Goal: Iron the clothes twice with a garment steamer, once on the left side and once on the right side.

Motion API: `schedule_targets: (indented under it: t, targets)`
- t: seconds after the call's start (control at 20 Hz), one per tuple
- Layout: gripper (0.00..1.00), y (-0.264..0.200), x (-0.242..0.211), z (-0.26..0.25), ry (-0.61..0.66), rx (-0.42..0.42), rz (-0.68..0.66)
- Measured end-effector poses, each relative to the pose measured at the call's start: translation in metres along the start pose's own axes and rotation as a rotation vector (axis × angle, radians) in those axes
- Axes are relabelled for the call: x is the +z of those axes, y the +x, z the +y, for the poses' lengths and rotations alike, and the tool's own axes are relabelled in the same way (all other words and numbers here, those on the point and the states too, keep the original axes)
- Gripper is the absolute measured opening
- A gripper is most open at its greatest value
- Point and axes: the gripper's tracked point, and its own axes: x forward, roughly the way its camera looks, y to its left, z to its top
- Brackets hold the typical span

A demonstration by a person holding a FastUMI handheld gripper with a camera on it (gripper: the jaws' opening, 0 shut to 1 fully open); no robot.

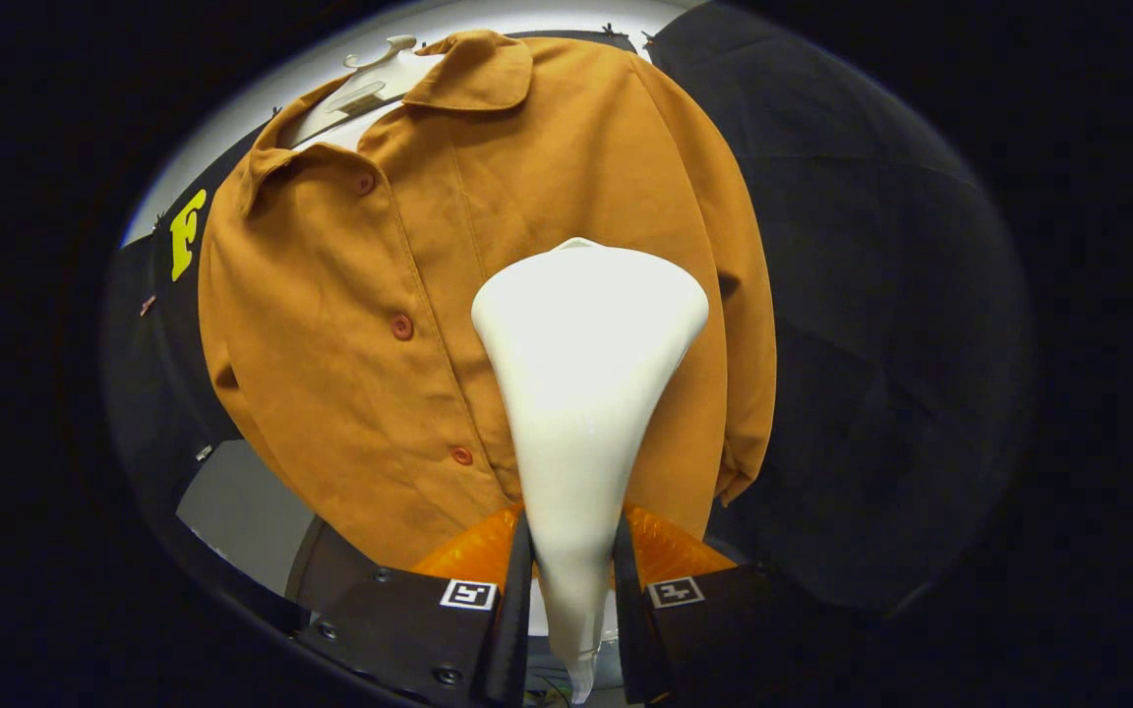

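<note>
Both fingers (525, 590) of the gripper (571, 590) press on the narrow handle of a white garment steamer (581, 393), one on each side, holding it upright. Its wide head flares out beyond them and lies against the front of an orange-brown shirt (350, 324), just beside the buttoned placket with its red buttons (402, 326). The shirt hangs on a white hanger (370, 79) before the booth's black cloth wall (881, 324).
</note>
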Motion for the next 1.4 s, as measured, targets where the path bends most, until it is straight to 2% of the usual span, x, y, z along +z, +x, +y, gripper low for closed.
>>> schedule_targets:
  t: [0.5,0.9,1.15,1.4]
  targets:
    - [0.41,0.028,-0.079,-0.036,0.047,-0.091,0.166]
    - [0.42,0.023,-0.128,-0.045,0.096,-0.156,0.278]
    - [0.41,-0.011,-0.113,-0.027,0.07,-0.186,0.218]
    - [0.41,-0.055,-0.059,0.01,-0.001,-0.191,0.075]
